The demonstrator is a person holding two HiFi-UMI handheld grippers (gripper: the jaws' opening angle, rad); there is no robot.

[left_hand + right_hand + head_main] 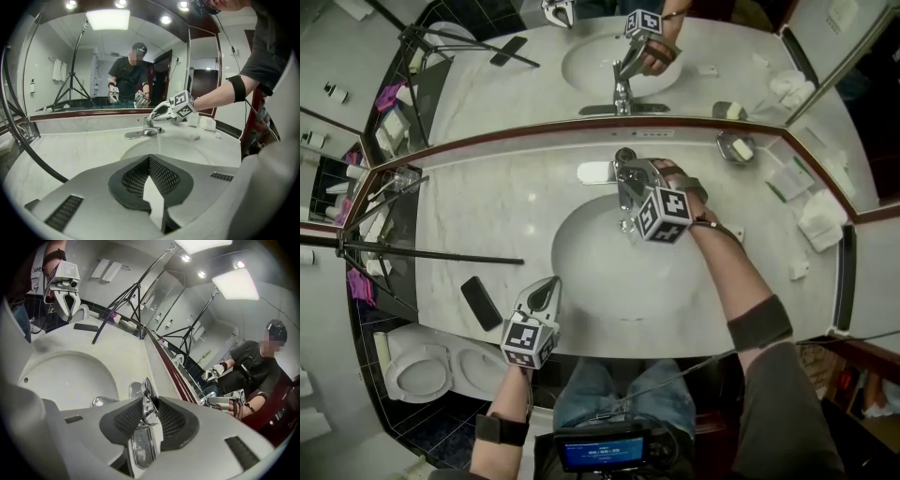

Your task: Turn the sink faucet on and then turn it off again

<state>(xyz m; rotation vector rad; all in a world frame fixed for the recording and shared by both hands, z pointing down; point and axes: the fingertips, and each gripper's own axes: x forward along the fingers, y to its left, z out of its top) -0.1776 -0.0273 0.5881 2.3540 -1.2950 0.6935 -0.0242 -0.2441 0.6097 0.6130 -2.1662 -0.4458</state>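
The chrome faucet (623, 195) stands at the back of the white sink basin (600, 281). My right gripper (635, 178) reaches over the basin and is shut on the faucet handle (146, 397), the flat chrome lever pinched between both pads. The spout (100, 401) shows below it. From the left gripper view the faucet (146, 130) and the right gripper (160, 110) are across the basin. My left gripper (546, 291) hangs over the counter's front edge, shut, with nothing between its jaws (150, 161). I cannot make out any stream of water.
A black phone (481, 302) lies on the counter left of the basin. A tripod leg (431, 253) crosses the left counter. A soap dish (737, 147), small white packets (799, 269) and a folded towel (822, 220) sit at the right. The mirror rises behind the faucet; a toilet (422, 370) stands lower left.
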